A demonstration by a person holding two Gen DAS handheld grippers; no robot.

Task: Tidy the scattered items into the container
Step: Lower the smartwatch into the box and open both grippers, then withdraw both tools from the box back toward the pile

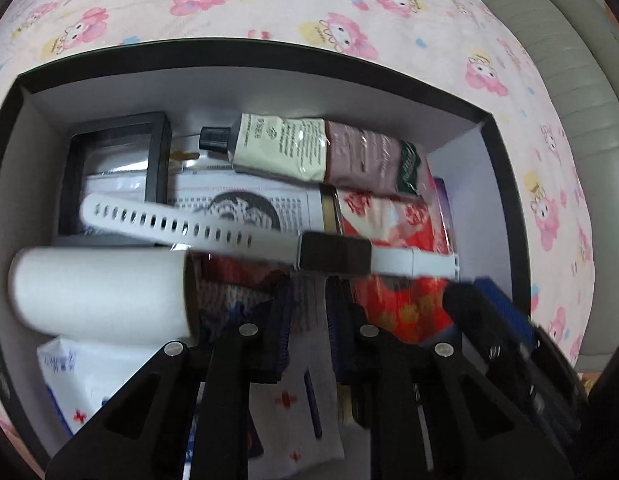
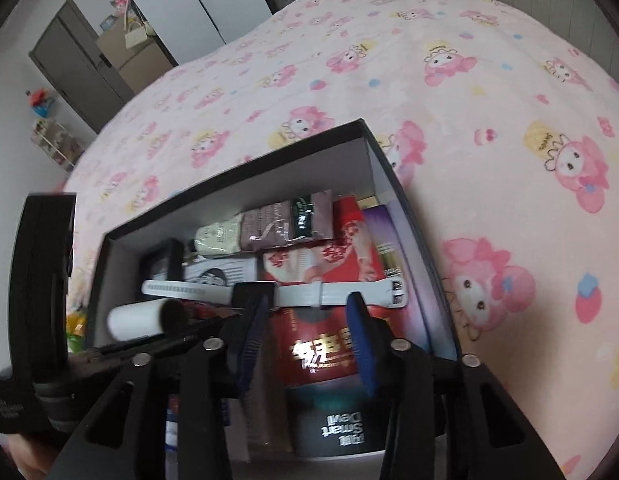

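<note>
A smartwatch [image 1: 335, 256] with a dark face and white strap lies across the things inside a black box with white inner walls [image 1: 269, 88]. My left gripper [image 1: 309, 292] hangs just short of the watch face. Its blue pads stand a narrow gap apart with nothing between them. My right gripper [image 1: 475, 292] comes in by the strap's buckle end. In the right wrist view the watch [image 2: 309, 294] crosses just beyond the tips of my right gripper [image 2: 307, 300], which is open wide and grips nothing. The box [image 2: 309, 168] sits on a bed.
In the box lie a white roll [image 1: 101, 292], a cream tube [image 1: 281, 148], a black frame case [image 1: 117, 160], red packets [image 1: 397, 220], a white pouch with red crosses [image 1: 301, 400] and a dark can [image 2: 337, 420]. Pink cartoon bedding [image 2: 469, 120] surrounds it.
</note>
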